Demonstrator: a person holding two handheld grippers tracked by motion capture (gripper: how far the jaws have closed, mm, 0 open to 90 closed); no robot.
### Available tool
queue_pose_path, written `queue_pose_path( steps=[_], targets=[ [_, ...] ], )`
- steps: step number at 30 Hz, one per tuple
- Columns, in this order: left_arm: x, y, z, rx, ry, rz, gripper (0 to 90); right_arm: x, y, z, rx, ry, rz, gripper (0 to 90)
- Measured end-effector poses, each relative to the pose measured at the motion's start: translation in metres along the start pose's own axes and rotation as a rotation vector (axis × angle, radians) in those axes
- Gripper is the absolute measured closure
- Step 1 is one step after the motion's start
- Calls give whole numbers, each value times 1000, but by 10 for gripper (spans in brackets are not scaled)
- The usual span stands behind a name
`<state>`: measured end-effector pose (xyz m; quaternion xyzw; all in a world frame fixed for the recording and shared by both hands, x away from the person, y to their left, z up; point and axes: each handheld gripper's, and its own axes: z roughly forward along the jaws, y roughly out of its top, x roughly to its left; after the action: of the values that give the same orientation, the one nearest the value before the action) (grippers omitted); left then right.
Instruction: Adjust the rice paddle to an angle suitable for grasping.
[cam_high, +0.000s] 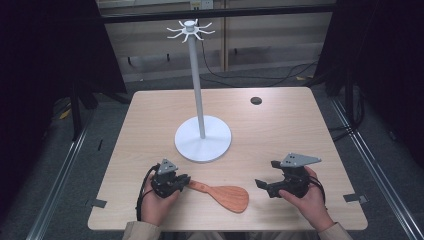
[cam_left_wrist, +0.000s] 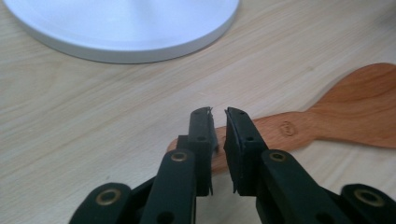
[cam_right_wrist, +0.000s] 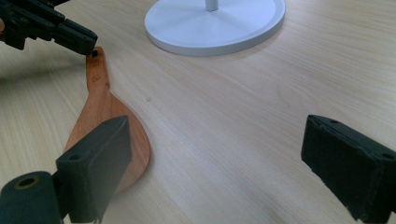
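Spatula (cam_high: 227, 196) near table (cam_high: 280, 125) front edge, open wood between grippers.

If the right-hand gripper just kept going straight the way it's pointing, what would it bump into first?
Most likely the broad blade of the wooden spatula. The right gripper, jaws wide open, points left across the table toward it, and in its own view the blade lies just past one jaw. How high it rides above the table is unclear.

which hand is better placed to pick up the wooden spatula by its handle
Left. The left hand-held gripper already sits at the handle end of the wooden spatula, jaws nearly closed over it. The right hand-held gripper is wide open, off beyond the blade end.
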<state>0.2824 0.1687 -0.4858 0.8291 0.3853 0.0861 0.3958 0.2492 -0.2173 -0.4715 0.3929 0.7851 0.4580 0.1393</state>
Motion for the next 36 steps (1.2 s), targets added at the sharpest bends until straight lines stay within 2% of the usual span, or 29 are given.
queue_pose_path(
  steps=[2, 5, 8, 9, 10, 12, 17, 18, 23, 24, 27, 32, 34, 36],
  targets=[
    [-6, 1, 1, 10, -39, 27, 853, 0, 0, 0, -1, 3, 0, 81],
    [-13, 0, 6, 31, -63, 53, 882, 0, 1, 0, -4, 6, 1, 81],
    [-16, -2, 10, 48, -56, 68, 892, 1, 2, 1, -7, 7, -3, 81],
    [-17, -2, 11, 41, -78, 62, 891, 1, 3, 1, -7, 8, -3, 81],
    [-18, -1, 12, 48, -84, 76, 888, 1, 3, 1, -8, 8, -4, 81],
    [-21, 0, 14, 48, -83, 88, 887, 0, 3, 0, -7, 7, -4, 81],
    [-27, 3, 22, 24, -59, 87, 900, -2, 2, -2, -10, 1, 0, 81],
    [-28, 4, 25, 13, -67, 79, 900, -2, 1, -2, -10, -3, 2, 81],
    [-36, 12, 37, -9, -27, 106, 900, -5, 1, -6, -19, -13, 10, 81],
    [-38, 13, 40, -17, -27, 101, 900, -5, 1, -6, -18, -14, 12, 81],
    [-41, 17, 47, -26, -13, 120, 900, -7, 0, -7, -19, -18, 11, 81],
    [-48, 23, 58, -43, -22, 109, 900, -9, -2, -8, -16, -24, 19, 81],
    [-52, 26, 61, -35, -28, 128, 900, -9, -3, -9, -13, -26, 23, 81],
    [-53, 26, 63, -44, -31, 113, 900, -9, -3, -10, -14, -26, 24, 81]
  ],
)
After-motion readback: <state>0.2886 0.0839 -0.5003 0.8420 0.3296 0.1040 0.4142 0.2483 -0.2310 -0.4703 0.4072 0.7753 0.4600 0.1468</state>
